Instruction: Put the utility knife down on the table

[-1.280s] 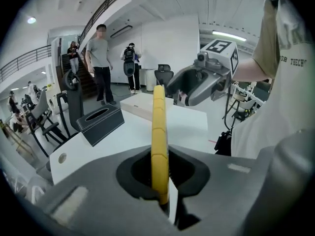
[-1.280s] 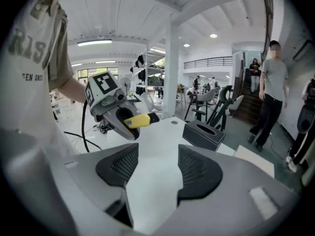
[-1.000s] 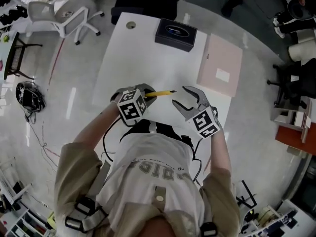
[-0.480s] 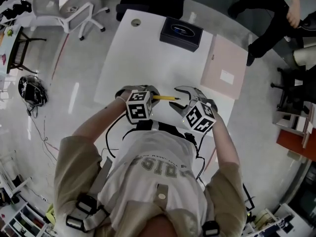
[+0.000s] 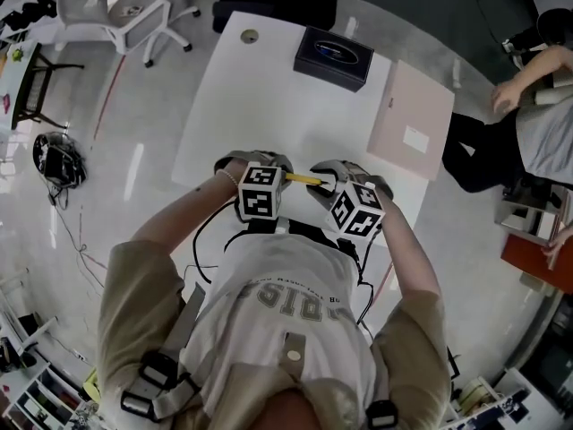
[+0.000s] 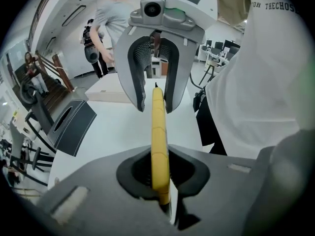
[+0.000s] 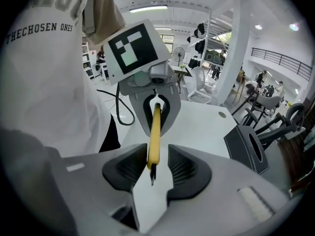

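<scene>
Left gripper (image 6: 160,181): jaws clamped tight on one end of the yellow utility knife (image 6: 158,141).
Right gripper (image 7: 151,166): jaws half apart and just been closing; the knife's dark tip sits between the pads with a gap on either side.
Knife: spans the two facing grippers, held over the white worktop (image 5: 251,106) near its front edge.
Far end: black box (image 5: 333,56) with a pink board (image 5: 412,119) beside it.

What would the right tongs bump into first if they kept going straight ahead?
The yellow utility knife: it sits between the right tongs, which have just been closing but don't seem to squeeze it yet. Right behind it come the left tongs, shut on the knife's other end.
</scene>
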Motion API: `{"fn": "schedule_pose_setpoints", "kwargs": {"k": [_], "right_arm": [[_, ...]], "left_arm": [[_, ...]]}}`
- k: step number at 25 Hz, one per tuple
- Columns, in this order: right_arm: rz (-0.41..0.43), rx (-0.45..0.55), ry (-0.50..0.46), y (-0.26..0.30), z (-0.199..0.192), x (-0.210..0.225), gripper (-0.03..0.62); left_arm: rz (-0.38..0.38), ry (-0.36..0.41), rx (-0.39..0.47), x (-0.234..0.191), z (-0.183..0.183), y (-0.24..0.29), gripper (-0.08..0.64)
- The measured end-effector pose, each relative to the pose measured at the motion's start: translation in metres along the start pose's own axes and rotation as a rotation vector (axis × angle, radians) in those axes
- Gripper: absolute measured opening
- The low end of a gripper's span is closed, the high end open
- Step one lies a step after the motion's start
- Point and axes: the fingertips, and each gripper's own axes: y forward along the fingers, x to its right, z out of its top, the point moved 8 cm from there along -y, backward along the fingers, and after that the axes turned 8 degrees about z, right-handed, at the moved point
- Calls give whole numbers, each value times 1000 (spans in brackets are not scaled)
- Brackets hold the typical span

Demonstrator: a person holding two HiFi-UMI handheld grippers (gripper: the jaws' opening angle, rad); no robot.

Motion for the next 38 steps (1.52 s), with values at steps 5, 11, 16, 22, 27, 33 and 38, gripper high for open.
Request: {"fn": "schedule_pose_setpoints", "kwargs": {"k": [5, 11, 16, 22, 27, 33, 38], "right_arm": [[13, -5, 0, 3, 1, 0, 104], [25, 21, 35, 7, 2, -2, 81], [40, 78, 143, 5, 1, -2, 64], [63, 170, 292, 0, -4, 5, 63], [122, 271, 449, -5, -14, 11, 63], [231, 354, 620, -4, -23, 11, 63], [303, 418, 735, 1, -31, 11, 63]], "left_arm": [[6, 19, -14, -3, -2, 1, 29], [10, 67, -39, -2, -6, 2, 31], [41, 101, -39, 0, -6, 4, 29], [155, 152, -18, -4, -2, 4, 38], [265, 203, 23, -5, 3, 0, 52], [320, 176, 70, -2, 6, 0, 97], [353, 125, 89, -4, -1, -4, 157]]}}
